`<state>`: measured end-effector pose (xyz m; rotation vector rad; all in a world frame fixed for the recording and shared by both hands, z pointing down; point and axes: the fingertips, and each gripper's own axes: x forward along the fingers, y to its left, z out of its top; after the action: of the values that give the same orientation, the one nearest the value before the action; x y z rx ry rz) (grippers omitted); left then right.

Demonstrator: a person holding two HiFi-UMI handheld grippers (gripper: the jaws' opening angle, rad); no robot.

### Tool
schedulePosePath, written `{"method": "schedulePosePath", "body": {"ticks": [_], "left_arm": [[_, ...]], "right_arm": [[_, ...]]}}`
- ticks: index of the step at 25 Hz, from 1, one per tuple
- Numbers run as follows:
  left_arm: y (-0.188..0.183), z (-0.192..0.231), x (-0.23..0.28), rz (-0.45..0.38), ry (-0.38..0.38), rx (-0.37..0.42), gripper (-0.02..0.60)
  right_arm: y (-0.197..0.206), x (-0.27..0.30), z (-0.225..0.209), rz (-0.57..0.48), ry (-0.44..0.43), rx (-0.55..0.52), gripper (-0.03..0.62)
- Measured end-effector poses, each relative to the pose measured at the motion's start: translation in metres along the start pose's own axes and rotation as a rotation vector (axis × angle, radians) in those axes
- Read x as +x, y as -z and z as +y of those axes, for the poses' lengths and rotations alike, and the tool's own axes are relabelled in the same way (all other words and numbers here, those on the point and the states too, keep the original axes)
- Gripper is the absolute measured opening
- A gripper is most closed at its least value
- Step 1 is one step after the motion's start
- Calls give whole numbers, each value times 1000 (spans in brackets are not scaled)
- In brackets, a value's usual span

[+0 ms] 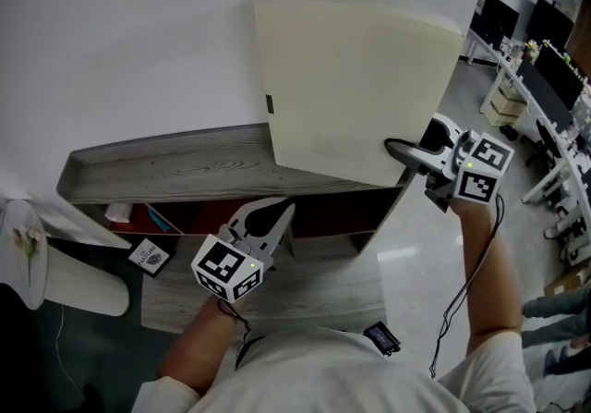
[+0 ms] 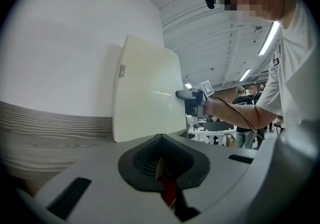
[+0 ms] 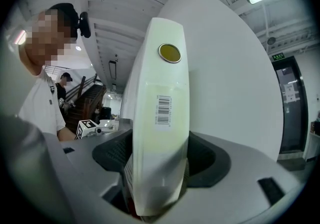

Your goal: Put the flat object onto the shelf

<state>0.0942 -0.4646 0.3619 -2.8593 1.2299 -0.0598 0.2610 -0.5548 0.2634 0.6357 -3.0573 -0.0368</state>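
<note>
The flat object (image 1: pixel 355 88) is a large cream panel standing on edge on the grey wood shelf top (image 1: pixel 185 162), leaning against the white wall. My right gripper (image 1: pixel 399 151) grips its right edge, just past the shelf's end. In the right gripper view the flat object (image 3: pixel 162 118), with a barcode label, fills the gap of the right gripper (image 3: pixel 157 188) and touches both jaws. My left gripper (image 1: pixel 277 217) hovers lower, in front of the shelf, shut and holding nothing. From the left gripper (image 2: pixel 162 168) the flat object (image 2: pixel 145 92) stands ahead, with the right gripper (image 2: pixel 192 96) at its far edge.
Below the shelf top is a red-lined compartment (image 1: pixel 323 208) and a lower grey board (image 1: pixel 305 282). A white round table (image 1: pixel 18 254) stands at the left, with a black card (image 1: pixel 150 256) beside it. Desks with monitors (image 1: pixel 545 42) and people fill the right side.
</note>
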Motion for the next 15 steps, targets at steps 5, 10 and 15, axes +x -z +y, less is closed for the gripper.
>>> {"method": "schedulePosePath", "body": {"ticks": [5, 10, 15], "left_arm": [[1, -1, -2, 6, -4, -4, 12], [-1, 1, -9, 4, -5, 2, 12], [0, -2, -14, 4, 8, -1, 12]], "right_arm": [[-1, -2, 1, -12, 17, -5, 321], [-1, -5, -3, -15, 68, -9, 328], [-6, -17, -4, -44, 124, 7, 330]]}}
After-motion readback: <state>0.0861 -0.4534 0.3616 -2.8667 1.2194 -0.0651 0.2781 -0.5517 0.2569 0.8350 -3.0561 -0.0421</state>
